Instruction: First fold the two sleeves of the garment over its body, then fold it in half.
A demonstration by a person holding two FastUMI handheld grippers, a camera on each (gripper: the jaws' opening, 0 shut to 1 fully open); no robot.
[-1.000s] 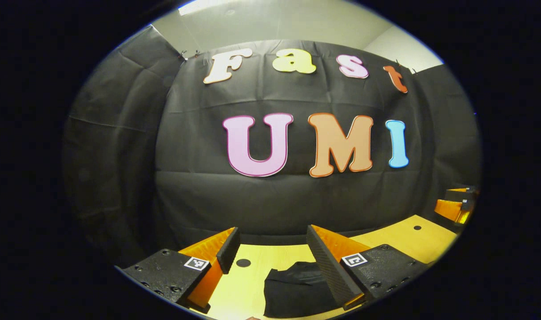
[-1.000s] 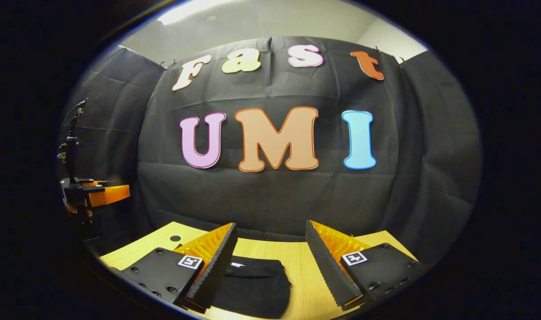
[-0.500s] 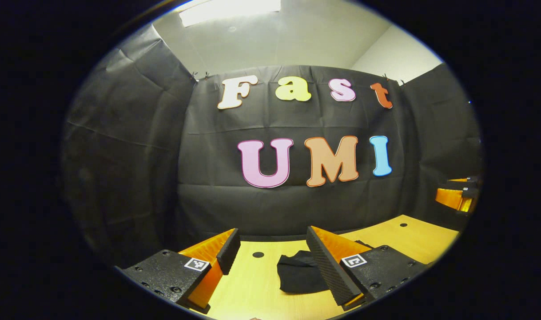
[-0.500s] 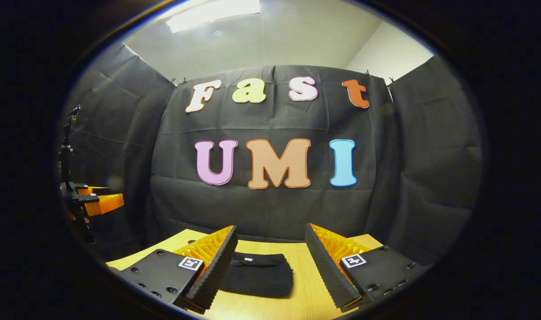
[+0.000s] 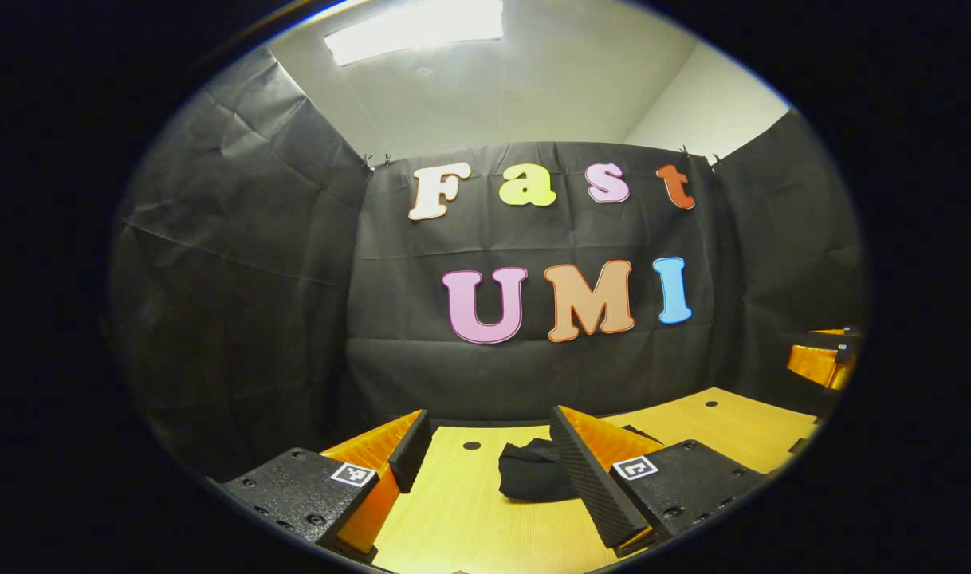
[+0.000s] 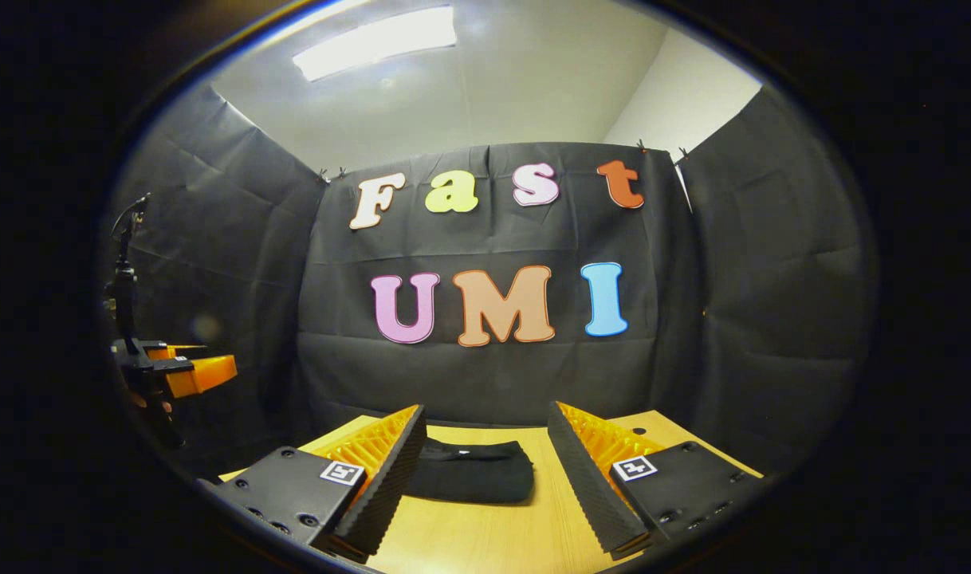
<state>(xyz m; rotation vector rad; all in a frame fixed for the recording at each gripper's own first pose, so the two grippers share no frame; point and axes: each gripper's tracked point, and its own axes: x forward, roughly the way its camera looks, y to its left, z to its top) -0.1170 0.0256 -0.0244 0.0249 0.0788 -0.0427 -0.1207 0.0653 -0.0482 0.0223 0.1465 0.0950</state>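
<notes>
The desk [image 6: 485, 530] is carrying the whole scene, its pale wood top lying bare around the work so that the cloth has a flat place to rest on. The garment [image 6: 473, 472] is sitting on that top as a compact dark bundle toward the far side, near the booth's black wall; its edges are looking stacked and no sleeve is sticking out, which suggests that the sleeve folds and the halving fold are already made, though the layers inside are hidden. In the left gripper view the garment [image 5: 533, 481] is lying just behind that tool's own right finger, partly covered by it. The left tool [image 5: 485, 462] is hanging above the desk with its fingers standing wide apart and nothing between them, likely because the cloth needs no more holding. The right tool [image 6: 485, 470] is doing the same, spread and empty, with the bundle showing through the gap between its fingers but clear of both. Both tools are pointing at the wall rather than down at the cloth, which reads as a release posture and not an approach.
</notes>
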